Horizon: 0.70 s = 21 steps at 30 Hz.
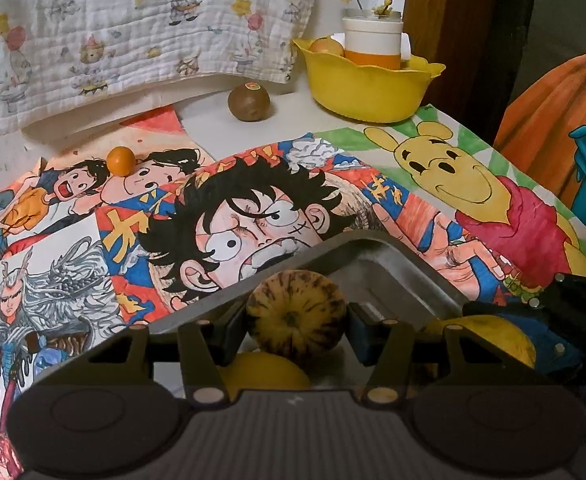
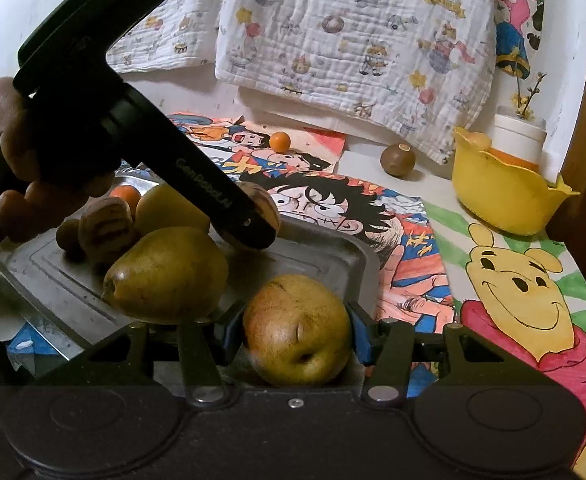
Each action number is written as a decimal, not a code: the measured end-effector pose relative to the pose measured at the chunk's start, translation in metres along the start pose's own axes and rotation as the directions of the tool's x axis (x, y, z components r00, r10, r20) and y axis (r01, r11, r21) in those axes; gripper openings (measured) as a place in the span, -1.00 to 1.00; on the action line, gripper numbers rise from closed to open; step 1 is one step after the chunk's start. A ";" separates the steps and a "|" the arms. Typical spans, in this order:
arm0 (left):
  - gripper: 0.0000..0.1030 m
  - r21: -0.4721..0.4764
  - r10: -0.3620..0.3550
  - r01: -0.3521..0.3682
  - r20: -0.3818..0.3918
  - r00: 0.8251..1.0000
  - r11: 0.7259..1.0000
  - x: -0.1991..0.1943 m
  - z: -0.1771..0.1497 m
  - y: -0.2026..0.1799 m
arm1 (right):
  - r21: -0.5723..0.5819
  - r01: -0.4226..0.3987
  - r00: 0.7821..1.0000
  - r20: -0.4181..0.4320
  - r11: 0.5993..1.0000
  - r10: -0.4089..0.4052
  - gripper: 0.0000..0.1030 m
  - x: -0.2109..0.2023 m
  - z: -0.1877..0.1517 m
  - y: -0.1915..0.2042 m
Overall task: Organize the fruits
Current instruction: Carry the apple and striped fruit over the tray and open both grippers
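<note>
White lettering reading "GenRobot.AI" runs along the black body of the left gripper (image 2: pixel 249 216) in the right wrist view. The kiwi (image 1: pixel 249 102) at the far side carries a small round sticker, its print too small to read.

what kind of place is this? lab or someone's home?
Likely a home, not a lab: hand-coloured cartoon drawings cover the table, a child's printed muslin blanket hangs behind it, and a yellow plastic bowl sits by a metal tray of fruit.
</note>
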<state>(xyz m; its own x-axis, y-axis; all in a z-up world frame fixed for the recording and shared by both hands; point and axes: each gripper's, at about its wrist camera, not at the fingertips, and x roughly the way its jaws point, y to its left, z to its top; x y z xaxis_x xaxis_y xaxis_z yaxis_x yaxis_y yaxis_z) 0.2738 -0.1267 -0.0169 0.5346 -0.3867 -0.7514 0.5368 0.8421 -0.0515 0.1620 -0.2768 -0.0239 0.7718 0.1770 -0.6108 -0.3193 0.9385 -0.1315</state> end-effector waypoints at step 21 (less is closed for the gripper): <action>0.51 -0.083 0.067 -0.051 0.204 0.977 0.995 -0.077 -0.030 0.001 | 0.023 0.001 0.999 0.036 1.000 -0.002 0.65 -0.032 -0.006 0.010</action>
<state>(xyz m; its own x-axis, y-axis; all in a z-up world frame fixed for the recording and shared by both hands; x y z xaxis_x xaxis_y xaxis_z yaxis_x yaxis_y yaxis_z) 0.2139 -0.0844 0.0207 0.6912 -0.3982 -0.6031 0.4530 0.8889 -0.0677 0.1308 -0.2750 -0.0105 0.7918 0.1857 -0.5819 -0.3058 0.9452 -0.1144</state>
